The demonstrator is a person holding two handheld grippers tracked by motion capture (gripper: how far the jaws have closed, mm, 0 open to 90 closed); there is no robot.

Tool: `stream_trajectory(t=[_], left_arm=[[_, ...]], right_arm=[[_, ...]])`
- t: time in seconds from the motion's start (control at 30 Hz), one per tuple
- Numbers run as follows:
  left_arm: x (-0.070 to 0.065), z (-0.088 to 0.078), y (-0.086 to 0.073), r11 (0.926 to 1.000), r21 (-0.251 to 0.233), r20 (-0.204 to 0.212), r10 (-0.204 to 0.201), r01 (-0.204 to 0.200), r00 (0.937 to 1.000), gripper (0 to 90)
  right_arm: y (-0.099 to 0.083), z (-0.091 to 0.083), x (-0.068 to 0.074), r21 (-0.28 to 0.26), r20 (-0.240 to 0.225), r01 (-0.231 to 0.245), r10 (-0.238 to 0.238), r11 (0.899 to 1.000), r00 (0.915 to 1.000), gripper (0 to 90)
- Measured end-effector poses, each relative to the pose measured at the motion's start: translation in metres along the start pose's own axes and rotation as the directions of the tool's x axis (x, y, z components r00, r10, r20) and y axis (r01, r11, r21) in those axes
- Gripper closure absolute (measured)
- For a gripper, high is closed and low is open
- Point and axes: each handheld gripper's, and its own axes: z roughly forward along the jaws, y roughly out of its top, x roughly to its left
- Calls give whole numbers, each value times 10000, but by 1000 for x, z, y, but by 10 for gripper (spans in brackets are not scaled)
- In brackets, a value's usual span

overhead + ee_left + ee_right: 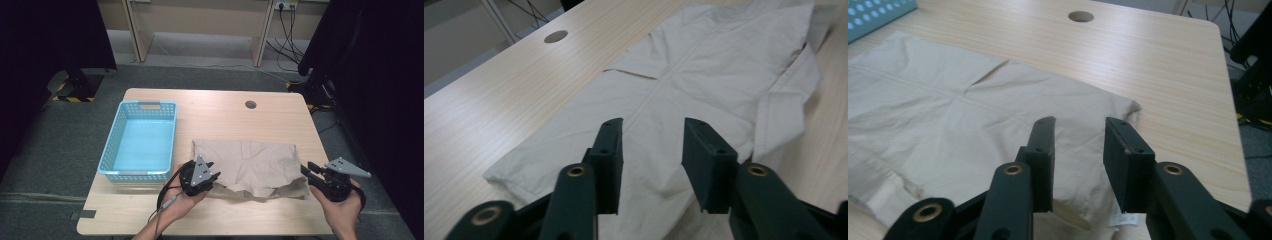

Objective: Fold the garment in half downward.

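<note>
I had the beige garment (247,167) folded flat on the near half of the table (215,102), right of the empty blue basket (140,140). My left gripper (651,150) and right gripper (1078,150) sat at its near corners, jaws partly apart, gripping nothing. Judging by that, folding looked done; moving it into the basket remained

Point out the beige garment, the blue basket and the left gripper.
beige garment (250,162): high view, middle of the cloth.
blue basket (131,174): high view, near rim.
left gripper (651,145): left gripper view, midway between fingertips.
</note>
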Motion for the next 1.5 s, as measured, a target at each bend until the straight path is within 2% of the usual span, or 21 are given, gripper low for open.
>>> stream_trajectory(t=[0.1,0.2,0.23,0.27,0.3,0.4,0.53,0.63,0.73,0.93,1.1,1.5], left_arm=[[2,4,-4,9994,309,-81,-141,144,9999,555],[3,9,-8,9978,605,-85,-268,272,9996,547],[3,11,-10,9969,722,-84,-297,303,9995,546],[4,12,-11,9960,815,-57,-360,363,9993,542],[4,14,-13,9951,916,-31,-383,384,9993,542],[4,17,-19,9924,1176,51,-381,372,9993,521],[4,21,-25,9889,1413,63,-470,457,9989,517],[3,23,-28,9861,1581,69,-532,514,9986,518],[3,26,-31,9820,1809,132,-579,546,9982,523],[1,32,-33,9784,1981,161,-635,591,9979,527],[0,35,-32,9781,1993,195,-649,597,9977,528],[-4,43,-22,9827,1798,250,-502,450,9984,515]], right_arm=[[1,7,-8,534,-15,-288,289,9982,9996,619],[-1,18,-14,1161,27,-449,449,9922,9990,595],[-3,24,-17,1533,55,-511,508,9869,9987,581],[-8,35,-21,2067,121,-714,705,9758,9974,574],[-8,35,-21,2067,121,-714,705,9758,9974,574],[-16,47,-24,2799,308,-797,740,9567,9968,567],[-21,55,-24,3239,444,-914,814,9417,9957,554],[-24,60,-24,3443,511,-761,622,9358,9968,550],[-26,63,-25,3542,541,-813,664,9316,9963,576],[-26,63,-23,3472,496,-538,390,9362,9980,750],[-25,65,-26,3446,448,-649,526,9365,9976,862],[-24,63,-51,3299,1052,-1197,895,9364,9904,873]])
